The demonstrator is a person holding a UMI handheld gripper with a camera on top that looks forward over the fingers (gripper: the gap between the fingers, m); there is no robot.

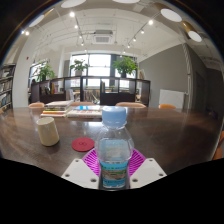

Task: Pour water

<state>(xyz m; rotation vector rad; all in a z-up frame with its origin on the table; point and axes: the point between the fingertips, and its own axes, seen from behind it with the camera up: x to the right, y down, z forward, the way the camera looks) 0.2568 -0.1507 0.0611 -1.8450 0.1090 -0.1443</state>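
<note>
A clear plastic water bottle [115, 150] with a pale blue cap and a blue label stands upright between my fingers, close to the camera. My gripper [114, 168] has both magenta pads [93, 160] pressed against the bottle's sides, so it is shut on it. A beige cup [48, 131] stands on the brown wooden table [170, 130] ahead and to the left of the bottle. A small red round coaster [83, 144] lies flat on the table between the cup and the bottle.
A stack of books or papers [72, 113] lies farther back on the table. Chairs [131, 104] line the far side. Potted plants [126, 67] and windows stand beyond, and a shelf [6, 88] is at the left wall.
</note>
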